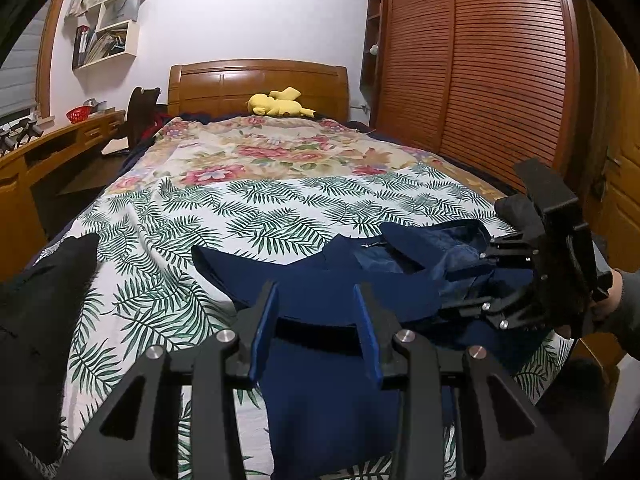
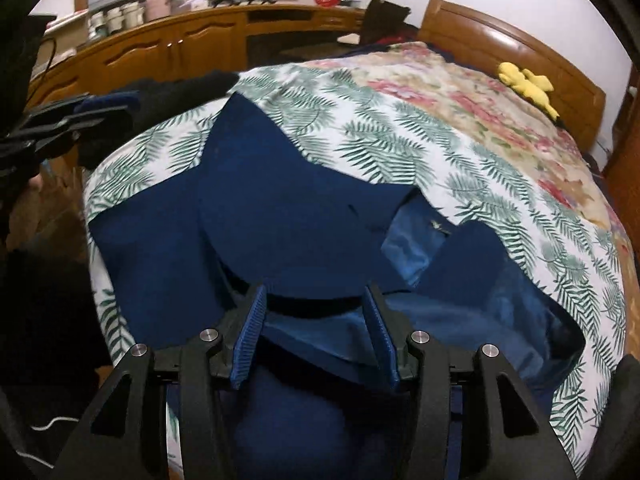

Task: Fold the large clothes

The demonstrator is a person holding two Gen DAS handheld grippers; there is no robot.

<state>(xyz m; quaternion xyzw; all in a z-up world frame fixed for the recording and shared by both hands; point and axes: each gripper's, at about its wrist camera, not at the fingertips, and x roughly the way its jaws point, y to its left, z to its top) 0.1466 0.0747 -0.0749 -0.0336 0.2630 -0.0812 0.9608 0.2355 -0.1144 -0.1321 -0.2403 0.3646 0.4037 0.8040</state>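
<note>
A navy blue jacket [image 1: 332,280] lies spread on the foot of the bed, its lighter blue lining [image 2: 412,248] showing. My left gripper [image 1: 318,292] is open, its blue pads just above the jacket's near part, which hangs over the bed edge. My right gripper [image 2: 316,292] is open over the jacket's hem, with lining between the pads and nothing pinched. In the left wrist view the right gripper's body [image 1: 552,256] shows at the jacket's right side, its tips hidden. The left gripper shows dimly at the left edge of the right wrist view [image 2: 44,128].
The bed has a fern-print sheet [image 1: 260,216] and a floral blanket [image 1: 280,148]. A yellow plush toy [image 1: 278,105] lies by the wooden headboard. A black garment [image 1: 36,304] lies at the bed's left corner. A wooden desk [image 2: 160,48] stands left, a wardrobe [image 1: 480,60] right.
</note>
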